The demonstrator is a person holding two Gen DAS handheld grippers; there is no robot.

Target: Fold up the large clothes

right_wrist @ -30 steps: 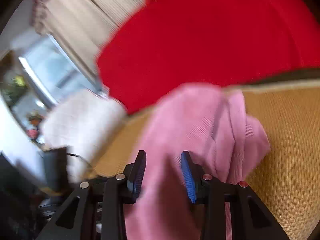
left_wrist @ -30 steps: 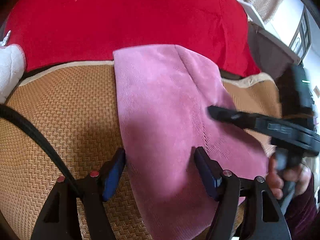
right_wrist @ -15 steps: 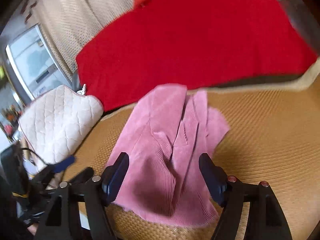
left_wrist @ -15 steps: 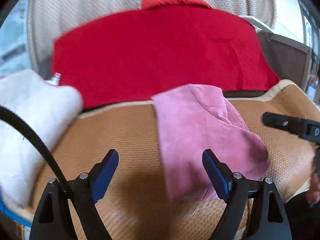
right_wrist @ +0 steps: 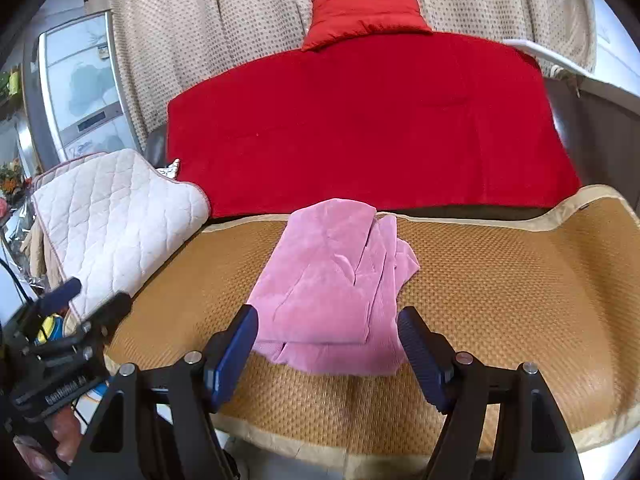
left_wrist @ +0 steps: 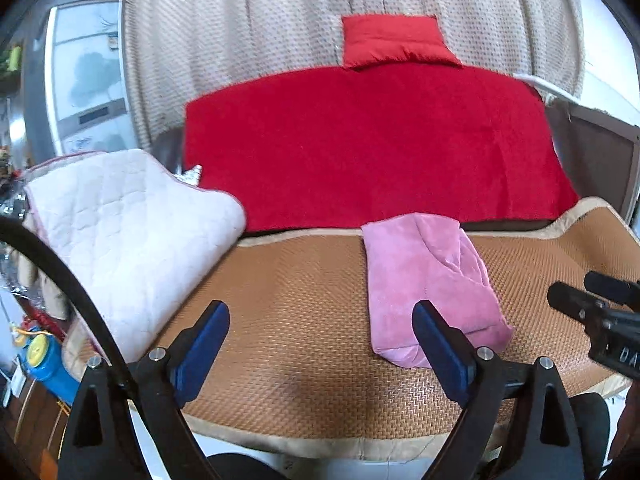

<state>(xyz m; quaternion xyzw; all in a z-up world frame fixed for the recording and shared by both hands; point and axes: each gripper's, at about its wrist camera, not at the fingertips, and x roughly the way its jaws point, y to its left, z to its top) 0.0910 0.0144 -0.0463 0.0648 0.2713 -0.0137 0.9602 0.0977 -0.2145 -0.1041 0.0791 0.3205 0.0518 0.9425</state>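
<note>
My left gripper point(left_wrist: 320, 346) and right gripper point(right_wrist: 328, 354) both gape wide with nothing in them, and the folded pink garment point(right_wrist: 336, 284) lies on the woven mat point(right_wrist: 500, 288) just beyond my right fingertips, by the right finger point(left_wrist: 438, 344) of the left pair. My right view shows its stacked layers and ribbed edge; my left shows a smooth bundle, plus a blue and yellow object point(left_wrist: 44, 362) past the quilted pad point(left_wrist: 124, 236).

L gripper point(left_wrist: 320, 344) fingers apart, R gripper point(right_wrist: 328, 350) same

The garment point(right_wrist: 332, 280) was pink corduroy, the mat point(right_wrist: 500, 288) woven tan, the blanket point(right_wrist: 360, 120) plain red, the quilted pad point(right_wrist: 108, 216) cream, the claw pads point(right_wrist: 232, 356) blue.
</note>
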